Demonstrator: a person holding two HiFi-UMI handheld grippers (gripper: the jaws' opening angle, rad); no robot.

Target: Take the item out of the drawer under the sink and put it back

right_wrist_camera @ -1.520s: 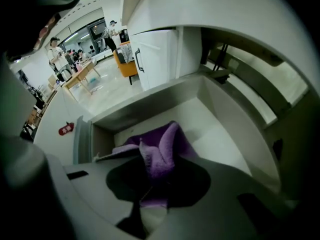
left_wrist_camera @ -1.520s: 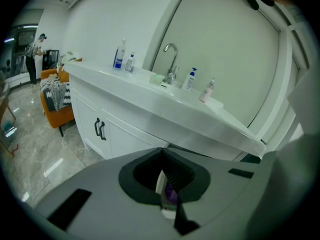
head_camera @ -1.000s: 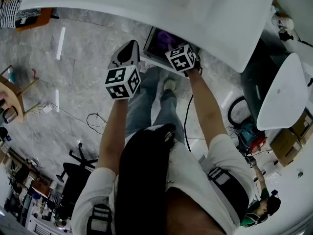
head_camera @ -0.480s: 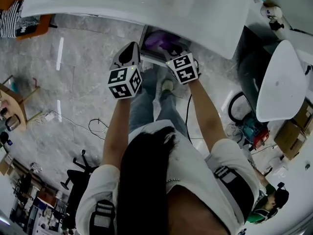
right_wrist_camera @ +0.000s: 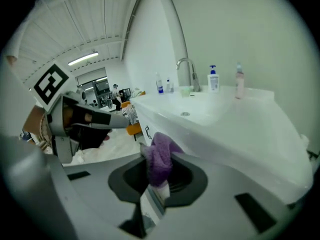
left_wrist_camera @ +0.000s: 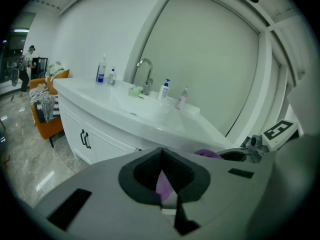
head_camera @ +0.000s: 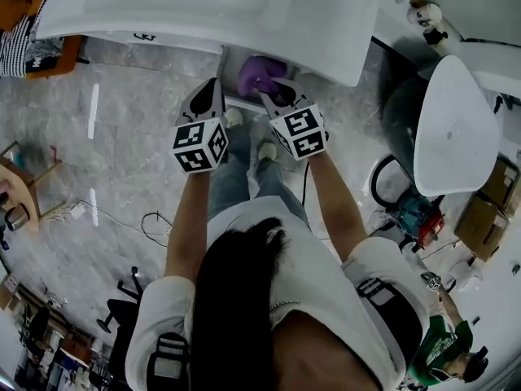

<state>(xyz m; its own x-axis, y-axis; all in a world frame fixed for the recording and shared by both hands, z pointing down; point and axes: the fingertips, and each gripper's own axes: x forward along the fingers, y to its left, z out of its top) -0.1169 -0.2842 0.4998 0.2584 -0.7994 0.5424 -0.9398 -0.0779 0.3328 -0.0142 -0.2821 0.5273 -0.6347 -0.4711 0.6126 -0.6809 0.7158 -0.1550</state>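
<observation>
The right claw [head_camera: 273, 96] is clenching on a purple cloth [head_camera: 260, 73], the jaws pinching its bunched middle, so that one end is standing up past the tips and the rest is hanging down between them [right_wrist_camera: 161, 156]. In the head view the cloth is showing over the open drawer [head_camera: 231, 96], just outside the front edge of the desk [head_camera: 244, 6] that carries the sink. Putting it back likely means going down and inward, under that edge, with the cloth's long axis running roughly along the claw. The left claw [head_camera: 210, 92] is hovering just beside the drawer's left front corner, jaws together on nothing. It is slightly farther from the drawer, so the right hand seems better placed for the return.
</observation>
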